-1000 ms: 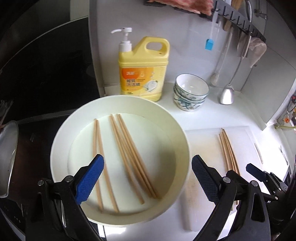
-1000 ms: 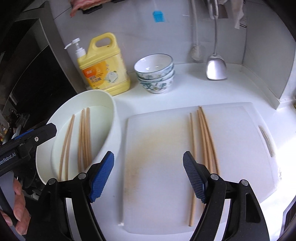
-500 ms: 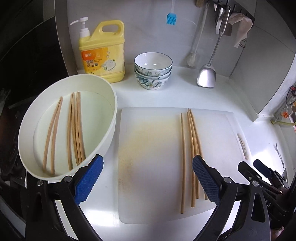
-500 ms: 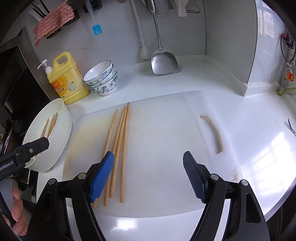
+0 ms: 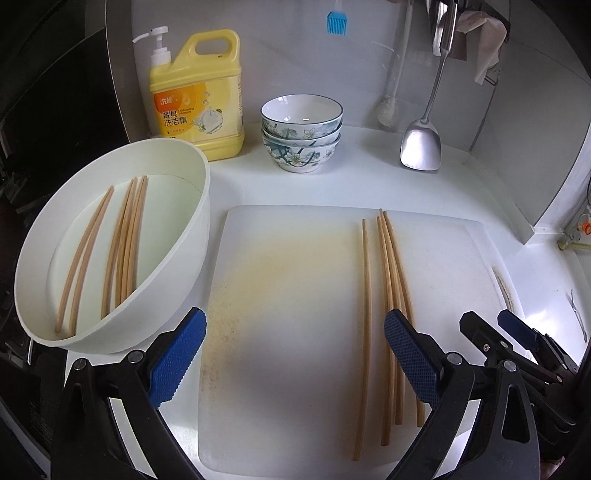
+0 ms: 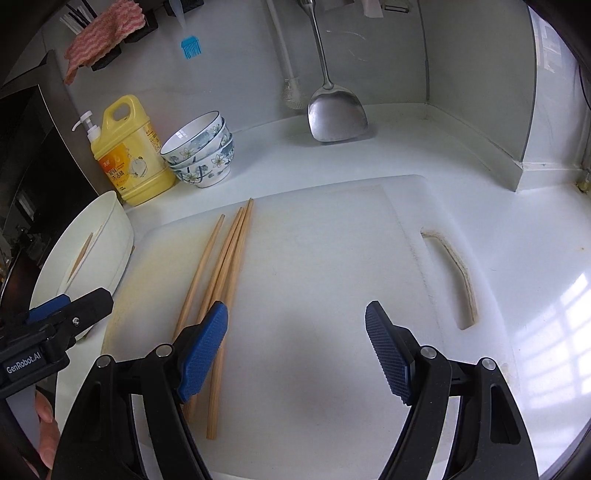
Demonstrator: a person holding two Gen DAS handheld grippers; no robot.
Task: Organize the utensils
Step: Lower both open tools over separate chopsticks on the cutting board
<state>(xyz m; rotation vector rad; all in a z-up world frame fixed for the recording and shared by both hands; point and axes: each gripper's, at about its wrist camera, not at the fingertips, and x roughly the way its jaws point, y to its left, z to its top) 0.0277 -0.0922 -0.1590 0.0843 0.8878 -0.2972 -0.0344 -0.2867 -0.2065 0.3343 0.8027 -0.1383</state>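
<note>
Several wooden chopsticks [image 5: 388, 295] lie side by side on the white cutting board [image 5: 288, 295]; they also show in the right wrist view [image 6: 225, 273]. Several more chopsticks [image 5: 125, 243] lie in the white basin [image 5: 184, 229] left of the board. My left gripper [image 5: 295, 354] is open and empty above the board's near edge, its right pad over the chopsticks' near ends. My right gripper [image 6: 295, 350] is open and empty over the board [image 6: 332, 277], just right of the chopsticks. It also shows at the right edge of the left wrist view [image 5: 517, 339].
A yellow dish soap bottle [image 5: 199, 96] and stacked patterned bowls [image 5: 301, 133] stand at the back wall. A metal spatula [image 5: 421, 147], a brush and a blue silicone brush [image 5: 336, 22] hang there. A dark stove area lies left of the basin.
Both grippers have swung right, from over the basin to over the cutting board. The right gripper has moved past the chopsticks to their right side. Both stay open.
</note>
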